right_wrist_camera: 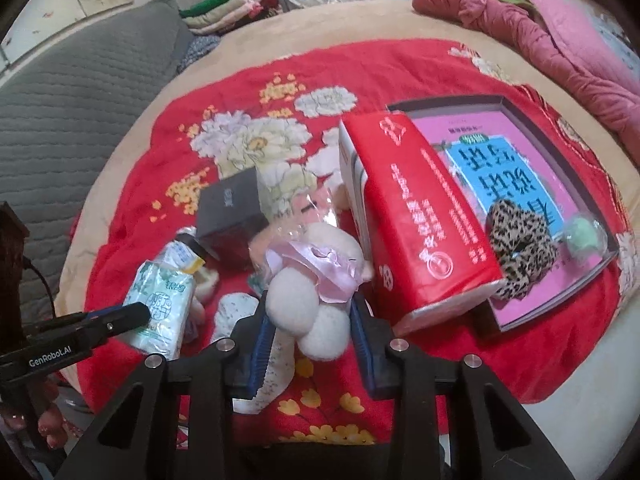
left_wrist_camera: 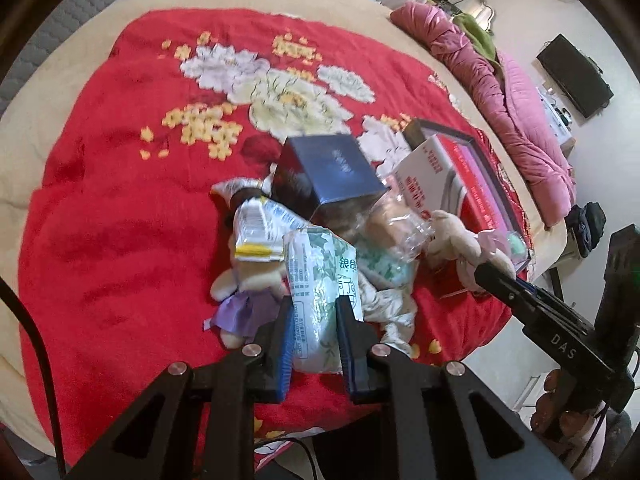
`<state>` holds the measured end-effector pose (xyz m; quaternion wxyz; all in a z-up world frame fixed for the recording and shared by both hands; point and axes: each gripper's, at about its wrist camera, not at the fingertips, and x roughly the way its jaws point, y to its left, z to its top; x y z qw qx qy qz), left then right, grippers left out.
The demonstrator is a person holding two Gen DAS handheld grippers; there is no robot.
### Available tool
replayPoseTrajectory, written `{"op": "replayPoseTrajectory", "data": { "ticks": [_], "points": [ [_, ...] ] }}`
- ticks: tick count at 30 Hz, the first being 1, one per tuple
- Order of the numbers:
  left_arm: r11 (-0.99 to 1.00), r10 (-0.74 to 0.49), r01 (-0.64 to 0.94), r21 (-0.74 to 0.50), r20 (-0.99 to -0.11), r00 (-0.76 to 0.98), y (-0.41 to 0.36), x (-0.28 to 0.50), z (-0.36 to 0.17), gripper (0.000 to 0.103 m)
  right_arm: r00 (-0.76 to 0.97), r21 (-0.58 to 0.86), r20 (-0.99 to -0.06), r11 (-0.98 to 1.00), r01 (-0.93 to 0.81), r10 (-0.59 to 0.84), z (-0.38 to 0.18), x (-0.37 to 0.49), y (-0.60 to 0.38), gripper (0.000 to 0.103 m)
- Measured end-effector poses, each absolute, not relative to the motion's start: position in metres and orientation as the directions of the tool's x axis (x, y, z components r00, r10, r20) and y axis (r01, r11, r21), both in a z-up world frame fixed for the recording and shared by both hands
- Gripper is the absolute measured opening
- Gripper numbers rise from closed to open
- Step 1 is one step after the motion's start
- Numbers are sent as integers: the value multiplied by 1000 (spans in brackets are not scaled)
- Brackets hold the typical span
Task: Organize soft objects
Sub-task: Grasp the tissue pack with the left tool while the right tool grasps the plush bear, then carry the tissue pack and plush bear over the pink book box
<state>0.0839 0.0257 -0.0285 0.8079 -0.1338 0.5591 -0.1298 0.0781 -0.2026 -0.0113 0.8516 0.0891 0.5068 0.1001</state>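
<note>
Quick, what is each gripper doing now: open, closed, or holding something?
Left gripper: closed on the green-patterned tissue pack.
Right gripper: closed on the white plush toy with pink ribbon.

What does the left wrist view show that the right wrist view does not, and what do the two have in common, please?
Only the left wrist view shows the left claw shut on the tissue pack and a purple-skirted plush toy. Only the right wrist view shows the leopard scrunchie inside the shallow tray, the folded clothes, and the right claw shut on the white plush bear. Both share the red floral blanket, dark box and red box.
</note>
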Motion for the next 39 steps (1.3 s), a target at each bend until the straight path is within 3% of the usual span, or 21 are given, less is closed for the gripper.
{"op": "replayPoseTrajectory", "data": {
  "ticks": [15,19,39],
  "points": [
    [926,-373,118,-358,-828,419,8,81,23,20,593,252,-754,958,-137,283,43,71,-216,30],
    [946,-322,134,-294,-836,444,-4,80,42,20,631,249,-724,959,-135,277,62,69,-226,30],
    [941,-319,272,-203,-805,500,-92,79,95,20,752,248,-638,969,-5,167,107,52,-316,30]
  ]
}}
